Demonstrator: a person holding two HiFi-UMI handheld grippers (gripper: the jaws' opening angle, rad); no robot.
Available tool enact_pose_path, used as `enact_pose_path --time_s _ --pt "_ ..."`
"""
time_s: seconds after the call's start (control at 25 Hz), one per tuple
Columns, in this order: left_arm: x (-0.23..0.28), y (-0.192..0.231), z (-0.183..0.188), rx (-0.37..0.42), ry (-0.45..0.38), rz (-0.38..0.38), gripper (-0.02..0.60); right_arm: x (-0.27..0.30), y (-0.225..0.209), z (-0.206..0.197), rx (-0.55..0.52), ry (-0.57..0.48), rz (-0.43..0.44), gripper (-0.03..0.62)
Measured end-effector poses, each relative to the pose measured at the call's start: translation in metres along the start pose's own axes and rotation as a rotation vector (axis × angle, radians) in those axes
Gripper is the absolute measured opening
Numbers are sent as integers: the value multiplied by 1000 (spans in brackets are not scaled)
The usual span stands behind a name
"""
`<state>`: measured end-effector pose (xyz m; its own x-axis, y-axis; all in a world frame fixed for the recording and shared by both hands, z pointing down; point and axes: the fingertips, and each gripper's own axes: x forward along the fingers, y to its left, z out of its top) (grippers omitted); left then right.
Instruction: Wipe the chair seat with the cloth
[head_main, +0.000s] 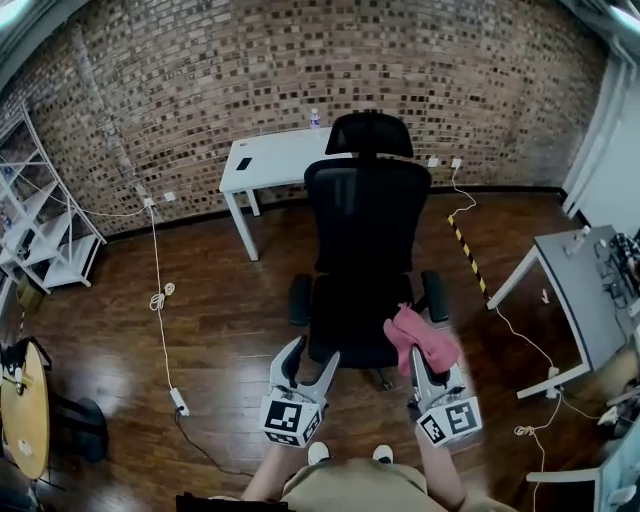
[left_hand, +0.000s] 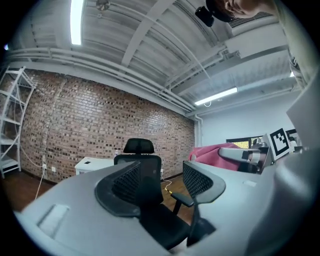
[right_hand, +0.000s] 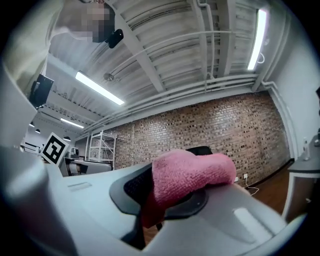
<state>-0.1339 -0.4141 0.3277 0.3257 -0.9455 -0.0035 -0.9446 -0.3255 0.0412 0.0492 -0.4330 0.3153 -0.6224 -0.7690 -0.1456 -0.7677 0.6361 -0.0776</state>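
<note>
Holds cloth (head_main: 422, 338) pinched in right gripper (head_main: 428, 362) over front right corner of seat (head_main: 350, 315), with bare seat lying ahead and leftward. Holds left gripper (head_main: 312, 355) open, empty, at seat's front edge.

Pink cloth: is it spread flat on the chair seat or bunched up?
Bunched up: the cloth is a crumpled wad clamped in the right gripper, not laid out on the chair seat.

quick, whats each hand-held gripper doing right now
Left hand-held gripper: open, nothing between its jaws.
Right hand-held gripper: shut on the pink cloth.
</note>
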Motion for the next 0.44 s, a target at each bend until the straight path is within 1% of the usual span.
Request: enact_pose_path --time_s 0.08,0.2,0.32,0.44 --pt "12 -21 0 14 7 -33 255 -4 -13 -1 25 -1 -8 41" --pt "20 -41 0 20 15 -63 256 -4 -16 -1 40 2 19 41" --pt "24 -48 2 19 8 -69 255 -1 -16 2 37 -5 57 41" --pt "26 -51 4 19 5 -57 255 1 -15 6 31 -7 88 41"
